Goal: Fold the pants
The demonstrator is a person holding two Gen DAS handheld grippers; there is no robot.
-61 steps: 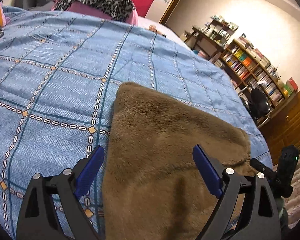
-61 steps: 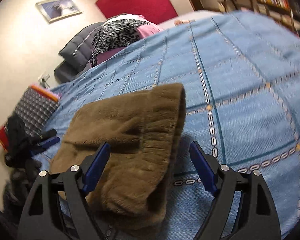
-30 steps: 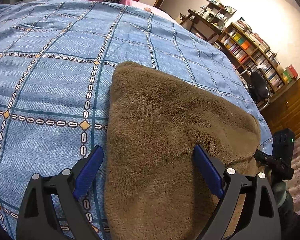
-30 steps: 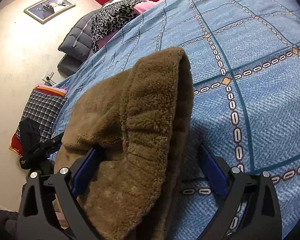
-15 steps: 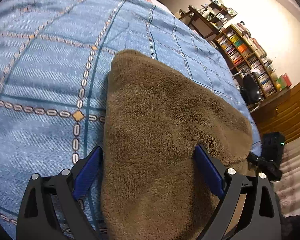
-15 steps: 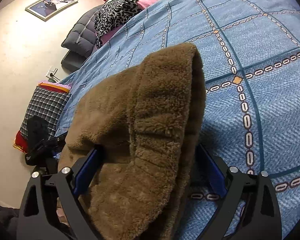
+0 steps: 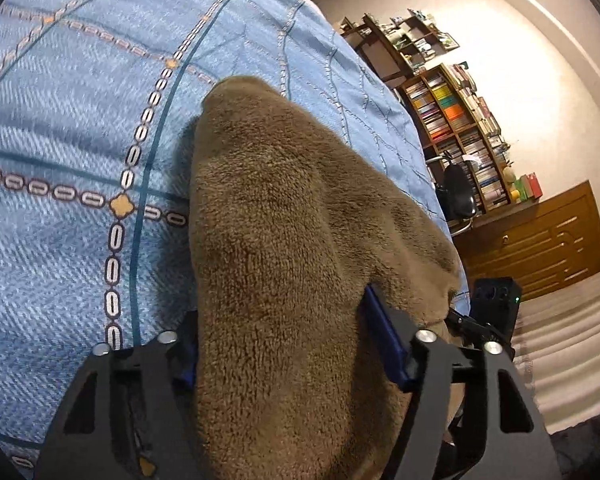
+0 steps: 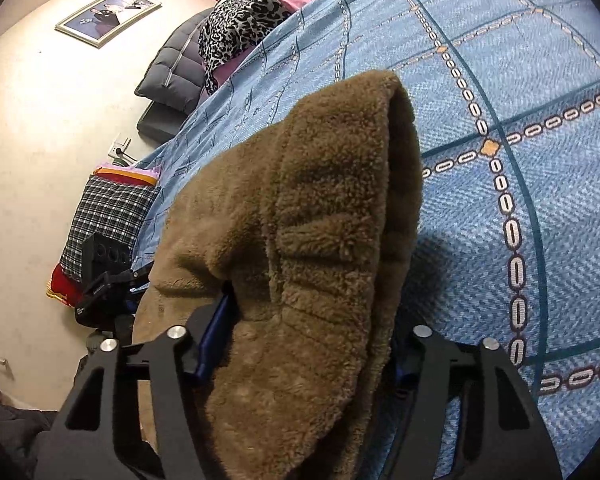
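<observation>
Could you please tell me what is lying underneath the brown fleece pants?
The brown fleece pants lie on the blue patterned bedspread, which shows on both sides. Whatever sits directly beneath them is covered. Both grippers have just closed on the near edge.

No wording is showing legibly anywhere: the book spines on the bookshelf [image 7: 456, 120] are staying too small to read, and the framed picture [image 8: 108, 16] on the wall is carrying no readable caption.
</observation>
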